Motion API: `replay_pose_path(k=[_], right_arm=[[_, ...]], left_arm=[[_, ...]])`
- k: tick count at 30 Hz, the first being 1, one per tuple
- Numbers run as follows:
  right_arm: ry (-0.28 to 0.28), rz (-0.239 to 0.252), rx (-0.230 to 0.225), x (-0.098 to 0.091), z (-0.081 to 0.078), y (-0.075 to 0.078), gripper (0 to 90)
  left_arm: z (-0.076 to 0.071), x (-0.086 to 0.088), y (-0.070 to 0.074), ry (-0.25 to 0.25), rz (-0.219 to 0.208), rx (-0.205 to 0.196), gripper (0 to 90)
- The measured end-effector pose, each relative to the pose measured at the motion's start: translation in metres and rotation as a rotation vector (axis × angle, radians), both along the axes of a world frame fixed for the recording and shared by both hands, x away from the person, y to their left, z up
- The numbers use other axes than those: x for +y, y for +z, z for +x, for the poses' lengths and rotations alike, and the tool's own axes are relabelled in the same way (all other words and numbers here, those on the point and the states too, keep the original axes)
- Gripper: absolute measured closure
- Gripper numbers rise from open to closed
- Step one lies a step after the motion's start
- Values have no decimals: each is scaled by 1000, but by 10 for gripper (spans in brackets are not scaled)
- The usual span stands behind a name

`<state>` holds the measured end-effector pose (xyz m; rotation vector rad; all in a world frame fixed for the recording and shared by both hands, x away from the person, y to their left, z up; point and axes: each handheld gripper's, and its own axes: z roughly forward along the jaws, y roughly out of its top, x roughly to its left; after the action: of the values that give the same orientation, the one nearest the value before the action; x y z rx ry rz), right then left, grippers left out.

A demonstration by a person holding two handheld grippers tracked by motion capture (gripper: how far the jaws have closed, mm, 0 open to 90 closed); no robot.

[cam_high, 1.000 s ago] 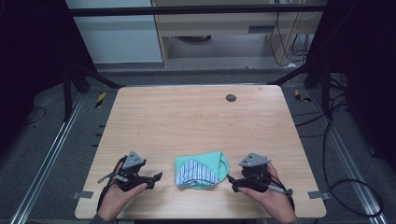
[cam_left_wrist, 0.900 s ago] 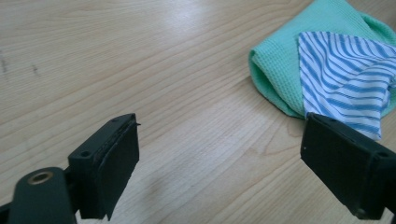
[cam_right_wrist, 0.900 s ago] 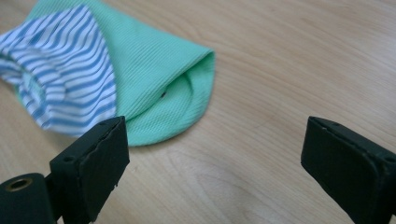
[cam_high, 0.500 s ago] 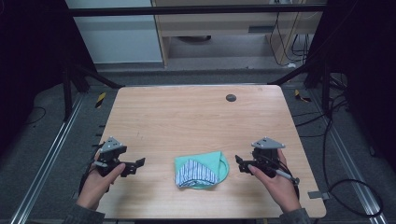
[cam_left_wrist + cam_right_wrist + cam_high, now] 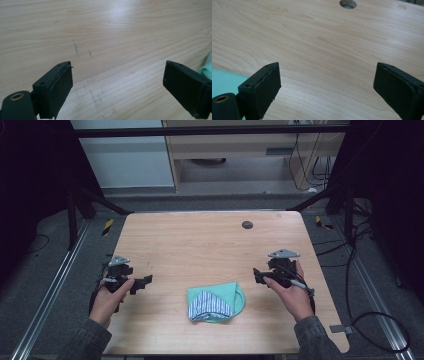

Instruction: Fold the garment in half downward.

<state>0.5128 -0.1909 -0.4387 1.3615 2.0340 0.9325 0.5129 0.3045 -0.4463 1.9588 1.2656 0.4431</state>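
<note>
A folded green cloth with a blue-and-white striped flap [image 5: 215, 302] lies on the wooden table [image 5: 200, 245] near its front edge. My left gripper [image 5: 145, 281] hovers to the cloth's left, open and empty, pointing right. My right gripper [image 5: 256, 274] is up and to the right of the cloth, open and empty, pointing left. In the left gripper view my gripper [image 5: 117, 85] has wide-apart jaws over bare wood, with a sliver of the green cloth [image 5: 207, 67] at the right edge. The right gripper [image 5: 325, 85] view has a corner of the cloth [image 5: 224, 80] at lower left.
A round cable hole [image 5: 247, 224] sits in the table's far right part, also seen as the hole [image 5: 348, 3] in the right gripper view. Cables [image 5: 370, 320] trail on the floor to the right. Metal rails run along both sides of the table.
Both grippers have moved away from the cloth: the left one out to the left, the right one out to the right and farther up the table. The cloth stays where it lay.
</note>
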Motion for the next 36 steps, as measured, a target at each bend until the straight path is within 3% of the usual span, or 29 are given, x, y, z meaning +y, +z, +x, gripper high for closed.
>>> replay_pose_path(k=[4,5,7,10,15,23,31,36], right_arm=[[7,3,48,1,13,-12,76],[6,-2,60,1,16,-15,77],[4,-3,75,1,21,-19,79],[-6,3,98,-1,28,-25,83],[-17,7,123,-4,39,-35,83],[-90,25,124,-13,53,-47,86],[-126,47,118,-17,59,-52,86],[-142,48,123,-19,61,-56,85]], left_arm=[[13,2,-9,28,-81,63,108],[18,1,-12,33,-73,67,112],[24,-2,-16,28,-1,61,114],[33,-7,-21,17,56,63,109],[45,-13,-29,13,114,51,105],[61,-9,-44,54,106,35,102],[65,-7,-48,60,128,9,91],[67,-8,-53,55,136,23,80]])
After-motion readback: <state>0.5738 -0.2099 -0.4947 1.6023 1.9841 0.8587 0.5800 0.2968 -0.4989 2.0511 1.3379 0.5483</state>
